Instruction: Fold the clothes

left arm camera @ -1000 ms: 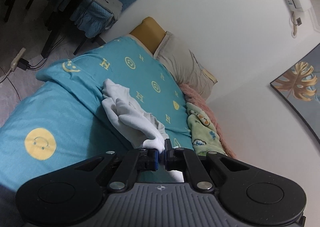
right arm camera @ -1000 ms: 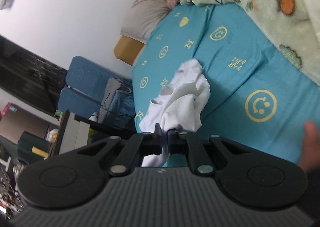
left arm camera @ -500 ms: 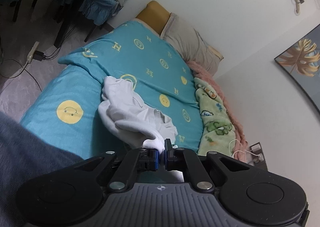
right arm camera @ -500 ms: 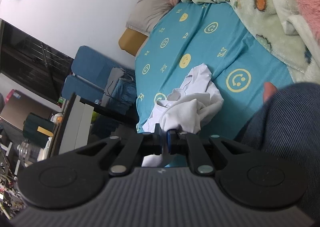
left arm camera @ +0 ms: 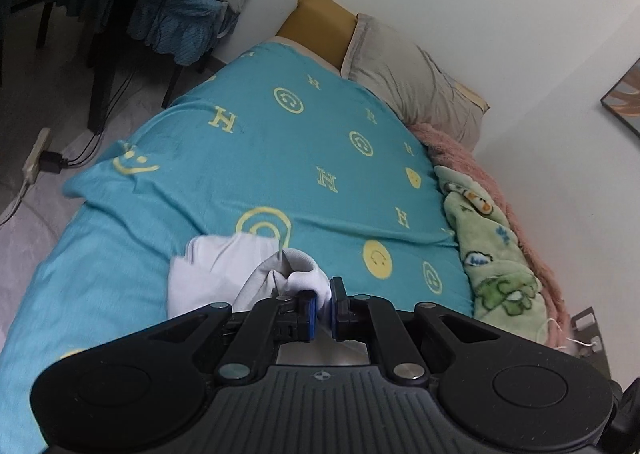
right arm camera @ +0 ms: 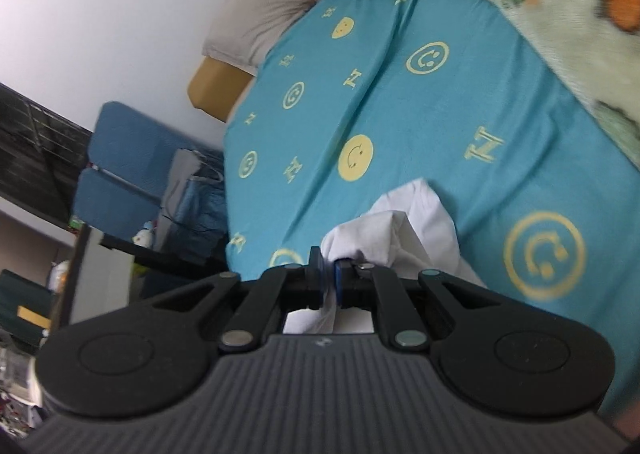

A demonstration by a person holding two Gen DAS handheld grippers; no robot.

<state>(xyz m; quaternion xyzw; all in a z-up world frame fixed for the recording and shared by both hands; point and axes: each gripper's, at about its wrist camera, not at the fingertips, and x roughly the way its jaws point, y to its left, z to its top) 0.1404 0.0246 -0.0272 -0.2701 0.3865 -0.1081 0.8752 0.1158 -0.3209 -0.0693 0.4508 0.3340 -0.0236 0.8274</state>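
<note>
Over a bed (left arm camera: 304, 158) spread with a teal smiley-print cover, a person works two handheld grippers on a white garment (left arm camera: 224, 274), which hangs bunched and crumpled between them, its lower part sagging onto the cover near the bed's foot end, well away from the grey pillow (left arm camera: 412, 82) at the head. The left gripper (left arm camera: 323, 304) has its jaws clamped on a rounded wad of the white cloth; the right gripper (right arm camera: 327, 281) likewise has its jaws pinched shut on a gathered fold, with a strip of fabric trailing down between them. The cloth is thin, soft and limp, plain white, heaped in loose folds with no flat panel, hem or sleeve clearly laid out, so which part of the garment each gripper has cannot be told. The step in hand looks to be getting the piece spread flat on the bed: done well, that would mean drawing the two grips apart until the cloth hangs taut, keeping both at the same height, and lowering it onto open cover clear of the green cartoon blanket (left arm camera: 496, 254) along the bed's wall side. Pinches this small on slack fabric could slip if pulled sharply, so a slow, even pull seems wise.
</note>
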